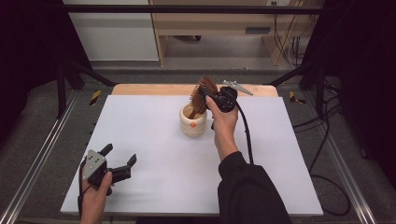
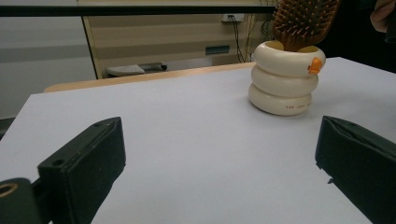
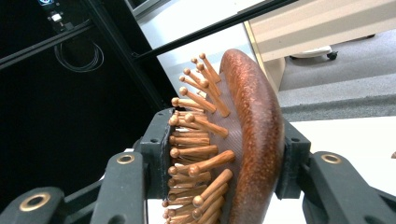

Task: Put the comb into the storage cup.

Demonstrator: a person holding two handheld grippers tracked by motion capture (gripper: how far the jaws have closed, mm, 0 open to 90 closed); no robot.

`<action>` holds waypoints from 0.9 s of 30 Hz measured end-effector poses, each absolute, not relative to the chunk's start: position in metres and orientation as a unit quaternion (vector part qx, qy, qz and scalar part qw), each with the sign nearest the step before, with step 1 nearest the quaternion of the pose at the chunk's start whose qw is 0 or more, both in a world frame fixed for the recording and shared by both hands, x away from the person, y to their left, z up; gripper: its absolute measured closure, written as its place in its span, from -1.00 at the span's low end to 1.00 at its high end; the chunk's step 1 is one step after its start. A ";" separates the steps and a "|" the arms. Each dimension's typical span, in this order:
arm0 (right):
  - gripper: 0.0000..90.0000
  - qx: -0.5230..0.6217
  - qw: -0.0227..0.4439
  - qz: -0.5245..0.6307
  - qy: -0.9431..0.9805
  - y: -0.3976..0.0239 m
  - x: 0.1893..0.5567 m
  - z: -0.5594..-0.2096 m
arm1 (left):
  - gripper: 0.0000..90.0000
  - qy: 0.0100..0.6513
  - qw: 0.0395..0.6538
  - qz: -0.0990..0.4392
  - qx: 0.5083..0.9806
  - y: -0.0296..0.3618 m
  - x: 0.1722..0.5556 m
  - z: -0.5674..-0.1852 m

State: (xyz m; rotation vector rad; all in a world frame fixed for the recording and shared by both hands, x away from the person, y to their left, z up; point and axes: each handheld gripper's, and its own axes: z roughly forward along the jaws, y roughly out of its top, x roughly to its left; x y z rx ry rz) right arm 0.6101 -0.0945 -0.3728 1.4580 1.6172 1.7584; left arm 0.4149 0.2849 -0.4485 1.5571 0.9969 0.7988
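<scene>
The right gripper (image 1: 208,96) clamps the head of a wooden hairbrush (image 1: 203,94). In the right gripper view one jaw presses against the peg bristles and the other against the smooth brown back of the hairbrush (image 3: 250,135), so the brush head sits edge-on between them. The right hand (image 1: 223,122) holds the gripper above the far centre of the white table (image 1: 154,140).

The brush stands tilted, with its lower end inside a cream holder (image 1: 193,121) shaped like three stacked rings. In the left gripper view the holder (image 2: 283,79) carries a small orange mark near its rim and faint lettering on its lowest ring; the brush (image 2: 304,21) rises out of its mouth, bristles facing the camera. How deep the brush reaches inside the holder cannot be told.

The left gripper (image 1: 120,163) sits at the near left corner of the table, held by the left hand (image 1: 95,193). Its jaws stand spread wide with nothing between them, pointing toward the holder and well apart from it.
</scene>
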 end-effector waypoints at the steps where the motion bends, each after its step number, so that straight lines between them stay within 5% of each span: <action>1: 0.12 0.514 0.170 0.619 0.569 -0.095 0.610 -0.373 | -0.96 0.418 0.533 0.335 0.654 0.285 0.415 -0.448; 27: 0.02 0.525 0.149 0.616 0.568 -0.107 0.616 -0.378 | -0.96 0.427 0.538 0.330 0.648 0.287 0.415 -0.450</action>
